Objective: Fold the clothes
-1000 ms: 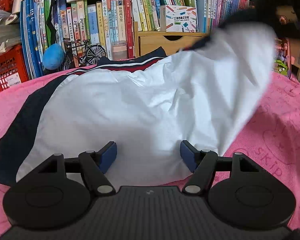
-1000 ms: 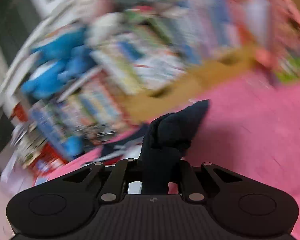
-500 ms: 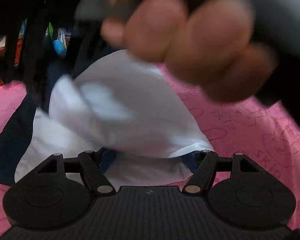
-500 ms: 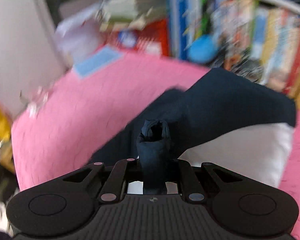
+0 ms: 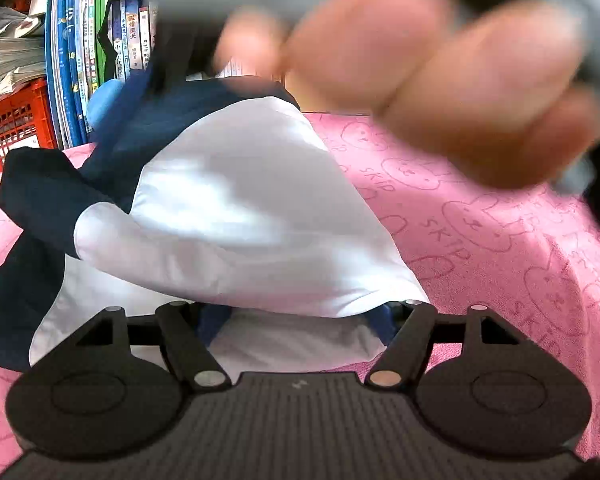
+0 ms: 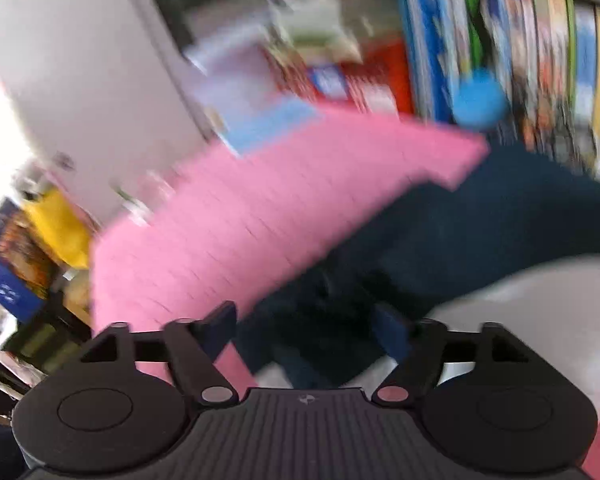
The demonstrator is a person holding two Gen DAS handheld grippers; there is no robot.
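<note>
White and navy garment [image 5: 240, 216] is laid on the pink towel [image 5: 500, 248], its right half folded over to the left so a white flap is doubled on top; navy sleeve [image 5: 48, 196] is seen bunched at the left edge. In the right wrist view the same garment is seen as a navy part [image 6: 480, 232] over a white part [image 6: 540, 300], picture blurred.

Left gripper [image 5: 296, 316] is held just above the near hem, jaws set wide; blue pads mostly hidden under the folded flap, white fabric lies between them, and no pinch on the cloth is seen.

Right gripper [image 6: 304, 328] is seen with jaws opening, wide apart; navy fabric lies between the fingers, not pressed by the pads as far as the blur allows.

A hand [image 5: 420, 72] wrapped round a grey handle is seen large and blurred close to the left camera, upper right, above the towel.

Behind the towel: row of upright books [image 5: 96, 44], red crate [image 5: 12, 120] with paper stacked on it, blue soft ball [image 5: 104, 96]. The ball [image 6: 478, 102] and the books are also caught blurred in the right view.
</note>
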